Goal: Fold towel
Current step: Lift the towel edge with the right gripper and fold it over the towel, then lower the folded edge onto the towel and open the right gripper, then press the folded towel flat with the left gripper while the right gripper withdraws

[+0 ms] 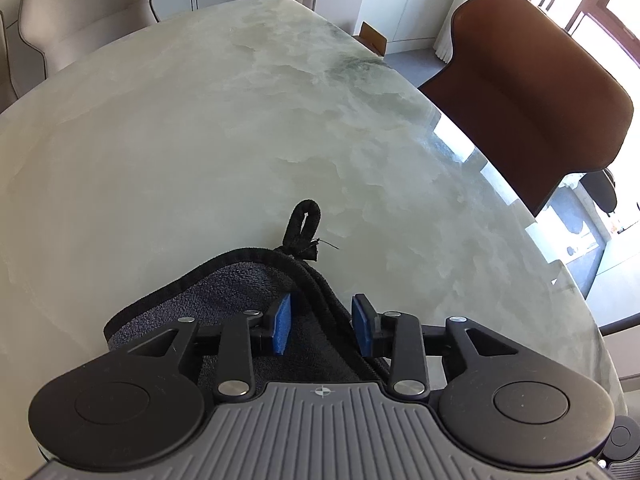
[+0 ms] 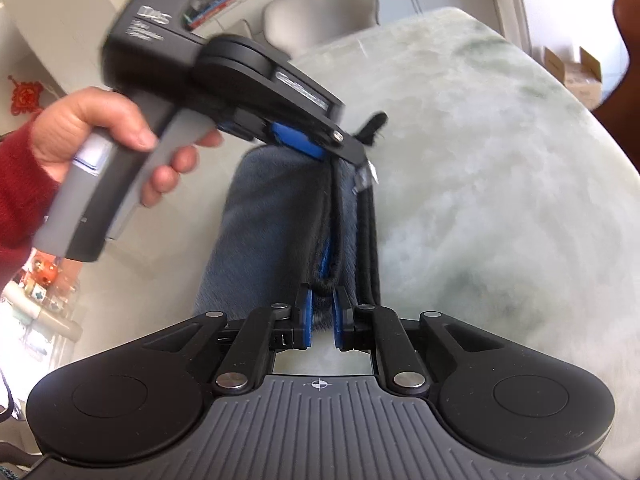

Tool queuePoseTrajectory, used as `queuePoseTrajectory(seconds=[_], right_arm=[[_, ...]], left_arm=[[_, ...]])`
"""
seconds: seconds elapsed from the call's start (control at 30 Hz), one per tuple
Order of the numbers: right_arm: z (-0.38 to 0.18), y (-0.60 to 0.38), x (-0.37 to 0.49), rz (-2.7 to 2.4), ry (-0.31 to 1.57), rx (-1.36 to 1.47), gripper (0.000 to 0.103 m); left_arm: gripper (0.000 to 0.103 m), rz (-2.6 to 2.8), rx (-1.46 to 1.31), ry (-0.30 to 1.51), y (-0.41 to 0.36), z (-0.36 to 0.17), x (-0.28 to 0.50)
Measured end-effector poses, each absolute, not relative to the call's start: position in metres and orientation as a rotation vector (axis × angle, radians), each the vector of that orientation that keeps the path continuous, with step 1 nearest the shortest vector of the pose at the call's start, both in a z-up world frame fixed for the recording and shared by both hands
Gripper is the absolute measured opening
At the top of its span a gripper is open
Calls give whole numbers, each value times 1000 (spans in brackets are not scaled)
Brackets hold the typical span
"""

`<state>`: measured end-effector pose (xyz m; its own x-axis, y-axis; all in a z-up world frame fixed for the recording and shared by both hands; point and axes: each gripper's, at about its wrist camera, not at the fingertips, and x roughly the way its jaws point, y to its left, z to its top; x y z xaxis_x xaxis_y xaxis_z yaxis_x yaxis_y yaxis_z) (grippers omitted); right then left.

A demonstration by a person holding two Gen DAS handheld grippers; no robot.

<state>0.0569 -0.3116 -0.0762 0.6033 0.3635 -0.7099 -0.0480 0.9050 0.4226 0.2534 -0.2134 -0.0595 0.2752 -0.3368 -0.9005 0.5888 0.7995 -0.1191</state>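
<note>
A dark grey towel [image 1: 236,292] with black edging and a hanging loop [image 1: 306,220] lies folded on the marble table [image 1: 160,140]. My left gripper [image 1: 322,328] is open, its blue pads on either side of the towel's doubled black edge near the loop corner. In the right wrist view the towel [image 2: 276,220] stretches away from my right gripper [image 2: 322,320], whose blue pads are shut on the towel's near edge. The left gripper [image 2: 304,140], held by a hand in a red sleeve, sits over the towel's far corner.
A brown chair [image 1: 532,92] stands at the table's right side and beige chairs [image 1: 80,12] at the far left. The table edge [image 1: 500,184] runs close on the right. A cardboard box [image 2: 576,72] sits on the floor beyond the table.
</note>
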Motion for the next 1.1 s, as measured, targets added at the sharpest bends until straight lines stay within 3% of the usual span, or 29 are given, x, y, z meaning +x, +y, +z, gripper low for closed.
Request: queuePoseTrajectory(seconds=[0.3, 0.53, 0.7, 0.77, 0.8, 0.83, 1.1], right_arm=[[-78, -317, 59, 230, 925, 406, 12], [-74, -322, 68, 244, 906, 415, 34], [-77, -326, 75, 227, 914, 447, 34], [-77, -327, 75, 237, 909, 450, 27], [-77, -328, 75, 239, 908, 445, 13], [-76, -328, 74, 239, 907, 443, 11], [-79, -332, 67, 210, 934, 441, 14]], left_arm=[[54, -653, 131, 1010, -178, -38, 243], [54, -637, 141, 1065, -165, -54, 236], [54, -633, 133, 1086, -154, -59, 225], [54, -627, 128, 1091, -151, -60, 224], [54, -625, 124, 1093, -150, -60, 224], [54, -624, 120, 1095, -149, -59, 224], [54, -639, 152, 1109, -146, -64, 219]])
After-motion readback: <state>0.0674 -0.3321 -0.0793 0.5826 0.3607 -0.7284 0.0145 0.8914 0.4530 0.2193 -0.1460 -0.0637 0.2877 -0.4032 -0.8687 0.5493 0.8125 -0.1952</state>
